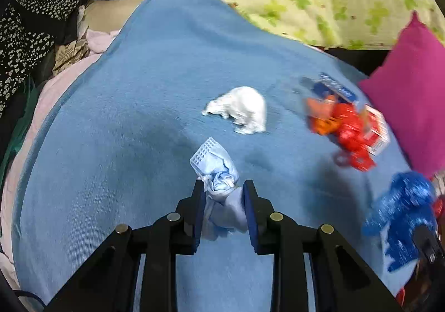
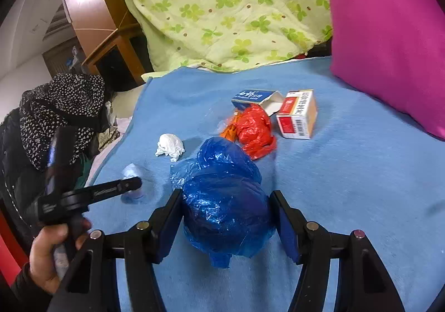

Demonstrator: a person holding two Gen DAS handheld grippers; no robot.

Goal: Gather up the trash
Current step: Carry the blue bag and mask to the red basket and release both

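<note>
My left gripper [image 1: 224, 186] is shut on a crumpled pale blue face mask [image 1: 219, 172], held over the blue blanket [image 1: 139, 117]; it also shows in the right wrist view [image 2: 133, 185]. My right gripper [image 2: 226, 195] is shut on a crumpled blue plastic bag [image 2: 222, 195], which also appears at the right edge of the left wrist view [image 1: 400, 214]. A white crumpled tissue [image 1: 242, 110] [image 2: 170, 146], a red plastic bag [image 1: 350, 134] [image 2: 254, 129], a blue carton [image 2: 254, 96] and a red-and-white box [image 2: 299, 114] lie on the blanket.
A magenta pillow [image 2: 389, 33] lies at the right. A green clover-print quilt [image 2: 236, 5] is heaped at the back. Dark dotted clothing [image 2: 61, 111] is piled at the left edge, with a wooden bedside unit [image 2: 111, 56] behind it.
</note>
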